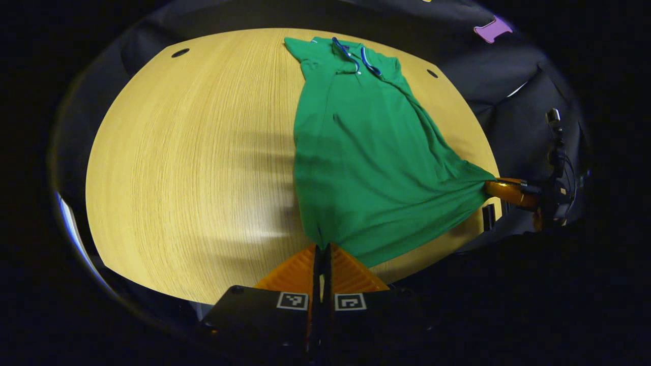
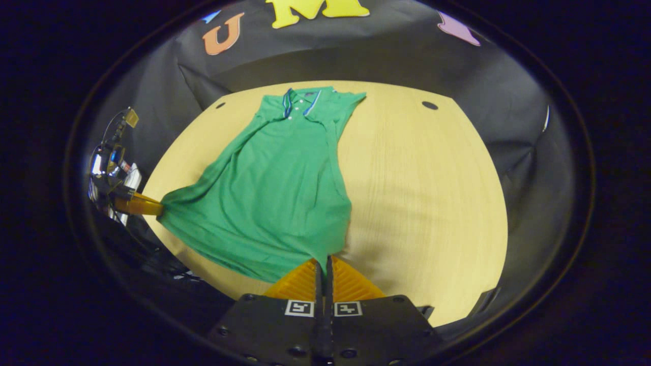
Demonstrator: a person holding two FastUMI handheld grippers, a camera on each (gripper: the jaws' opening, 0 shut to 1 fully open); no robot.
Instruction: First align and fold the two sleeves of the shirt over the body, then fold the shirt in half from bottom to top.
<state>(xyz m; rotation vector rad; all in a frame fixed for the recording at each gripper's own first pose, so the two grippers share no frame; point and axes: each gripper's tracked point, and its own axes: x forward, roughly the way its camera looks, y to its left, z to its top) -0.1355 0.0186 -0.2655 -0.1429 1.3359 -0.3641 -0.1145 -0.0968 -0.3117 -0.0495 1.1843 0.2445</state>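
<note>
Wooden table (image 1: pixel 193 152) lying under my green polo shirt (image 1: pixel 366 162), collar at the far edge, I am pinching its near hem corners, left gripper (image 1: pixel 322 250) clamping the left corner, right gripper (image 2: pixel 322 262) clamping the right corner, hem stretching taut between them.

Both hand-held grippers (image 1: pixel 322 247) (image 2: pixel 322 259) clamped closed, low, apart.

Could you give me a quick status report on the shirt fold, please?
Left gripper and right gripper each shut on a bottom corner of the green shirt. Sleeves folded in, hem lifted. Nothing obstructing on the table.
</note>
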